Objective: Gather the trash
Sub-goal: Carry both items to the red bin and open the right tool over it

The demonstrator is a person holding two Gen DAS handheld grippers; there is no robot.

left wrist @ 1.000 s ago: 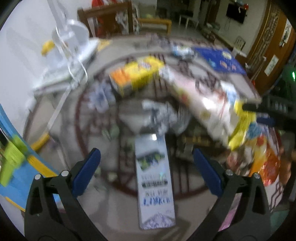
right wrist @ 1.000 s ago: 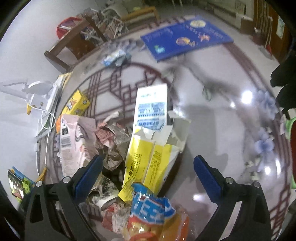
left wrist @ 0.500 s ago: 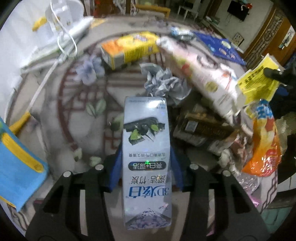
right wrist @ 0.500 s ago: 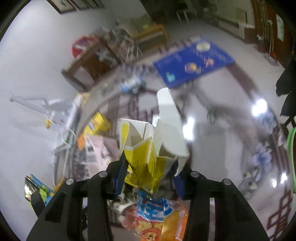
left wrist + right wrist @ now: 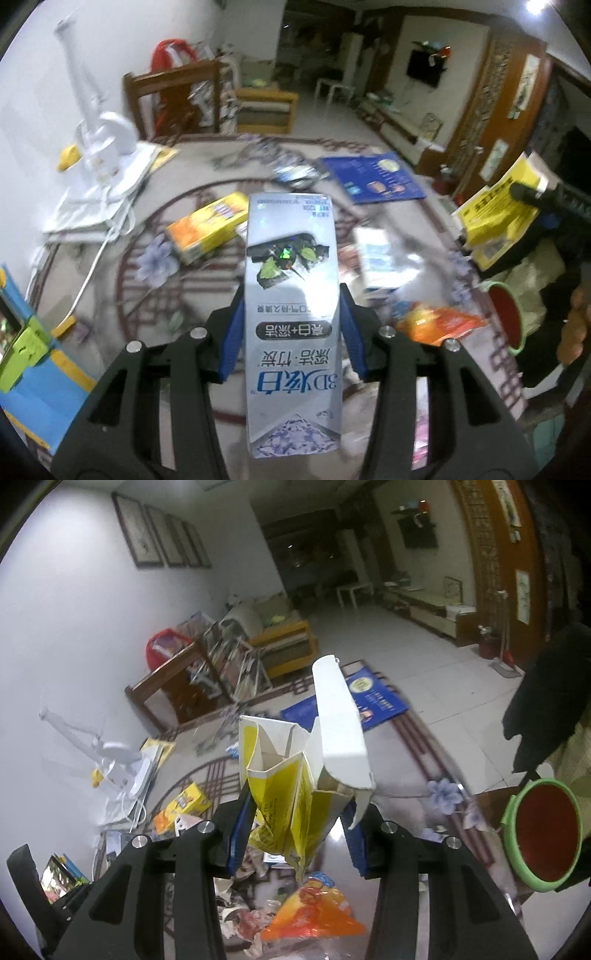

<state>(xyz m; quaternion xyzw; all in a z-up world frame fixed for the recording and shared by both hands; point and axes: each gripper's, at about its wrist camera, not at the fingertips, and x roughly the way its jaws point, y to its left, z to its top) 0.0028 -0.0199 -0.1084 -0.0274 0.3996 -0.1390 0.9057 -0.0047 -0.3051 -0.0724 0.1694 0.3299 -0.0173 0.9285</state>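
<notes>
Trash, near to far. Left wrist view, centre: left gripper (image 5: 291,332) w/ blue pads pinching a tall silver-grey toothpaste carton (image 5: 291,325), now raised off the patterned floor mat (image 5: 110,266); a sec ago the jaws were spread wide over it as it lay flat. Right wrist view, centre: right gripper (image 5: 299,834) clamped on a torn yellow-and-white cardboard box (image 5: 295,775), likewise lifted out of the pile, flap sticking up. Lower centre: orange snack bag (image 5: 314,919) and crumpled paper remain on the mat. Right edge: green-rimmed red bin (image 5: 543,834), near the right gripper. Mid-left: yellow-orange carton (image 5: 208,227); farther, blue poster (image 5: 373,177). Judgement: both picks done; drop-off into the bin prob. next; much litter left.
</notes>
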